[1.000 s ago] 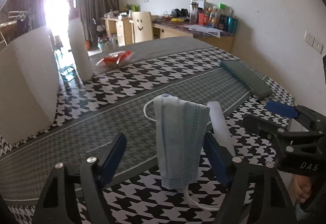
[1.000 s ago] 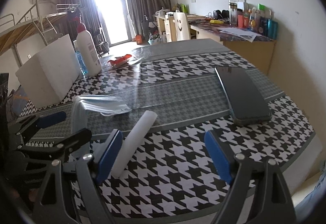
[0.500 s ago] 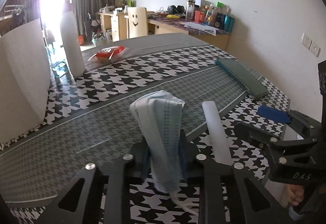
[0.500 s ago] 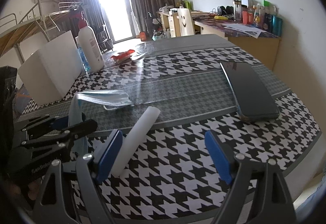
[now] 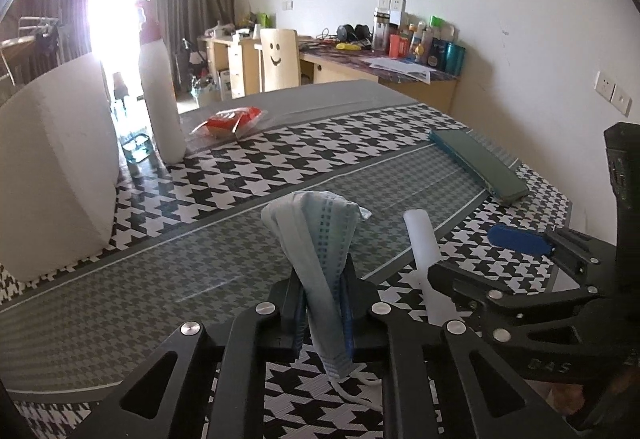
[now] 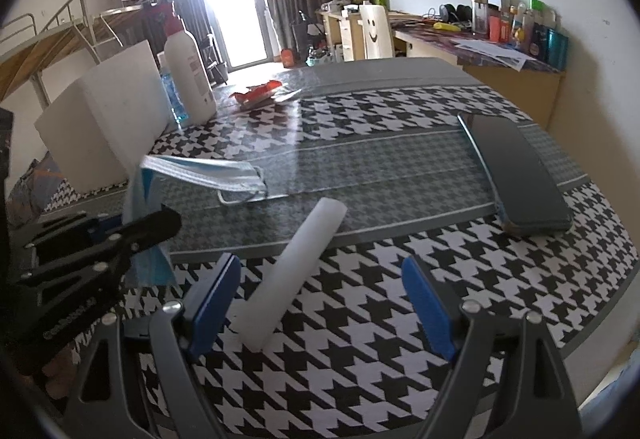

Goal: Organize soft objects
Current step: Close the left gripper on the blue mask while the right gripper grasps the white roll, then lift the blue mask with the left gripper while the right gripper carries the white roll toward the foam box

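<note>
Pinching crumpled blue face mask [image 5: 320, 239], left tool [image 5: 322, 313] clamped, loop perhaps dangling

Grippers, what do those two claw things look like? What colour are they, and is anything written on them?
Both are black frames with cut-out holes and round silver screws. Each gripper has two fingers lined with blue pads. The left gripper carries raised lettering on its side, too blurred to read in the right wrist view. The right gripper shows raised letters that look like "DAS" in the left wrist view. No cables show.
</note>
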### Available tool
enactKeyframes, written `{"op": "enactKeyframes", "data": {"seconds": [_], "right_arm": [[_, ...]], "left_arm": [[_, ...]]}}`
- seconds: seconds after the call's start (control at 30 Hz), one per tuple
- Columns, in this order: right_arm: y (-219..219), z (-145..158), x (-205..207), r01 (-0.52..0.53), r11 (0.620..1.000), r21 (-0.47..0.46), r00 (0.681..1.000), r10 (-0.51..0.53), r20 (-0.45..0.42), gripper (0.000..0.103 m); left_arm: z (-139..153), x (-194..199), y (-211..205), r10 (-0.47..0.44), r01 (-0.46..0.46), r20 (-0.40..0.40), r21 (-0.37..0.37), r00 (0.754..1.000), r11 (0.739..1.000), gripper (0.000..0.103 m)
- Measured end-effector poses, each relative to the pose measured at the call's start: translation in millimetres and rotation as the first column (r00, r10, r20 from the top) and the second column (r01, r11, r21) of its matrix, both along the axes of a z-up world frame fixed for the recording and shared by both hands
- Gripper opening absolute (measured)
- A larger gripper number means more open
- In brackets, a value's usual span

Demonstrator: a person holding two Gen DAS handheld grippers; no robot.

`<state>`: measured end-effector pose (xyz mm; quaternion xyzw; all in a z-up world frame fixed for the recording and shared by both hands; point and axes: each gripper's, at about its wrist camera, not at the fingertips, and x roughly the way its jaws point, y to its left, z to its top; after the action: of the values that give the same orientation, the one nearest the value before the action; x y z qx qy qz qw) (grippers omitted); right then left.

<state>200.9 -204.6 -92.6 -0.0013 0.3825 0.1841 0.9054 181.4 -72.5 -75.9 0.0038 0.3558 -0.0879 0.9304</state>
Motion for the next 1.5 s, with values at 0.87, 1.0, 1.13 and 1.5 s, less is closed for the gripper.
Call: {"op": "enactKeyframes", "data": {"seconds": [0.87, 1.0, 1.13, 1.5], "right_arm": [[30.6, -5.7, 1.4, 0.102, 0.994, -0.049, 0.988, -0.107, -0.115, 0.026], [31.1, -2.7, 1.5, 0.097, 0.994, -0.039, 0.988, -0.101, -0.116, 0.019], [28.5, 4.8, 0.2, 0.094, 0.995, -0.024, 0.990, -0.096, -0.104, 0.017], [29.7, 30.6, -17.9, 0.058, 0.998, -0.004, 0.998, -0.058, -0.025, 0.017]], "left_arm": [[13.1, -26.3, 18.2, 0.033, -0.034, 0.070, 0.003, 0.997, 0.999, 0.016], [17.6, -30.4, 20.3, 0.045, -0.046, 0.085, 0.007, 0.995, 0.999, 0.016], [22.4, -33.3, 22.2, 0.055, -0.056, 0.097, 0.012, 0.994, 0.998, 0.016], [35.8, -45.7, 24.6, 0.066, -0.069, 0.132, 0.020, 0.989, 0.997, 0.016]]}}
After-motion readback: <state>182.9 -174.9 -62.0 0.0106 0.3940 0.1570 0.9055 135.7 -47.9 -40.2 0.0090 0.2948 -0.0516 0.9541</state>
